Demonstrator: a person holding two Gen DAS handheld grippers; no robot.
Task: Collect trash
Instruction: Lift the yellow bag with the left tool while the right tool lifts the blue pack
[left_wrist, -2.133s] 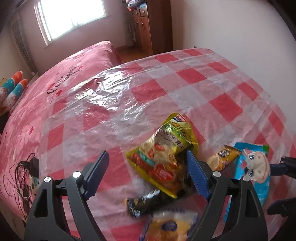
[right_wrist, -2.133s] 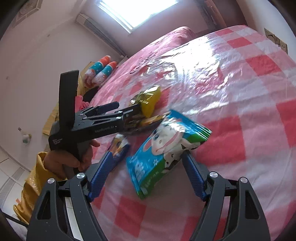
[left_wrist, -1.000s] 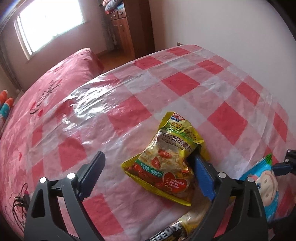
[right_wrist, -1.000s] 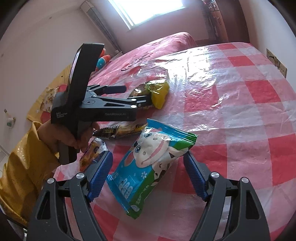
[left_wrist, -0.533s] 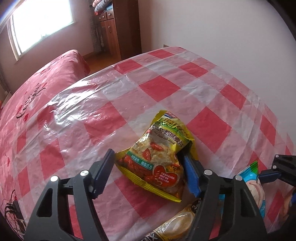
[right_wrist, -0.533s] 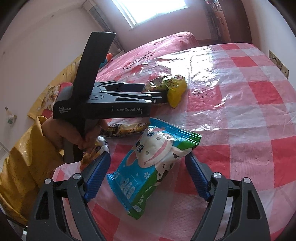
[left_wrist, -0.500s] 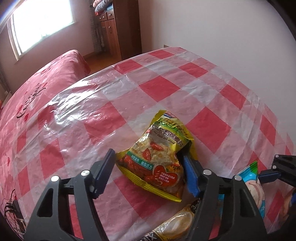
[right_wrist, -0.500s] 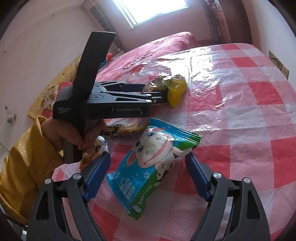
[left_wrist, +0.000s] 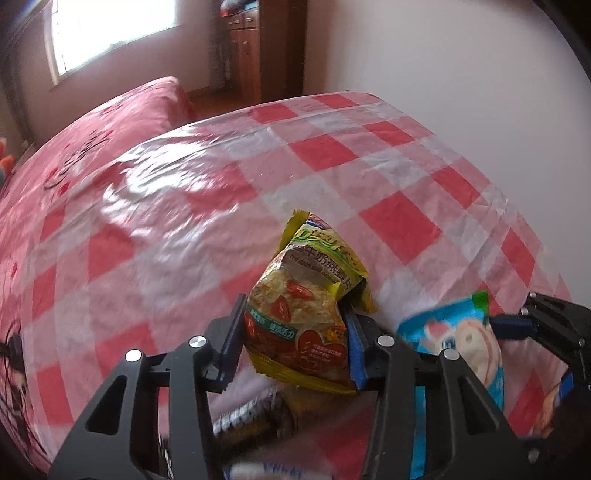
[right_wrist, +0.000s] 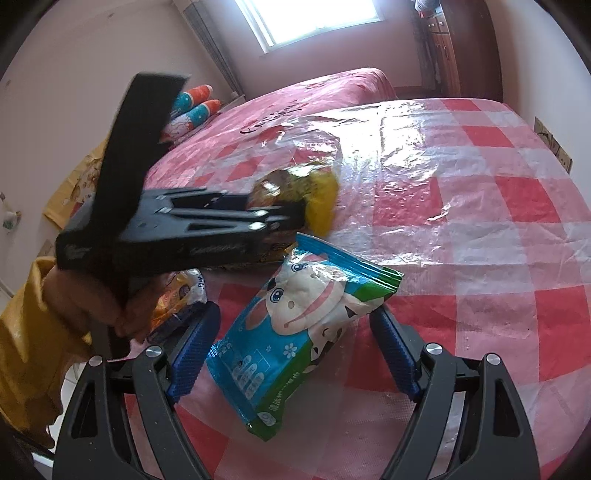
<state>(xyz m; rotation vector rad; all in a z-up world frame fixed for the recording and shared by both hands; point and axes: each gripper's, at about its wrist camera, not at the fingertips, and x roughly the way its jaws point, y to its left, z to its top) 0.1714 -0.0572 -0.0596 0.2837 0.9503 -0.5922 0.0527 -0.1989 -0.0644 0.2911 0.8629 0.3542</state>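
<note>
Right now the left gripper (left_wrist: 295, 341) is clamping its blue pads against both sides of the yellow oatmeal packet (left_wrist: 308, 314), and the packet is crumpling between them and standing up clear of the red-and-white checked plastic tablecloth (left_wrist: 369, 147). From the right wrist view the same left gripper (right_wrist: 288, 218) is reaching across the frame, held by a hand (right_wrist: 96, 302) coming out of a yellow sleeve (right_wrist: 26, 347), with the yellow oatmeal packet (right_wrist: 306, 188) pinched at its tip.

The right gripper (right_wrist: 295, 350) is standing open, its two blue-padded fingers sitting either side of the blue cartoon-cow snack bag (right_wrist: 299, 325) and not pressing on it; the bag is lying flat on the tablecloth (right_wrist: 480, 221), just beside the left gripper's body. In the left wrist view that snack bag (left_wrist: 461, 339) is showing to the right of the held packet, blurred.

A dark snack-bar wrapper (left_wrist: 247, 417) is lying on the cloth below the left gripper, and an orange-and-white wrapper (right_wrist: 181, 291) is sitting partly hidden behind the hand. Behind the table a pink bedspread (right_wrist: 314, 96) is stretching toward the window (right_wrist: 314, 18), with a wooden cabinet (left_wrist: 258, 51) against the far wall
</note>
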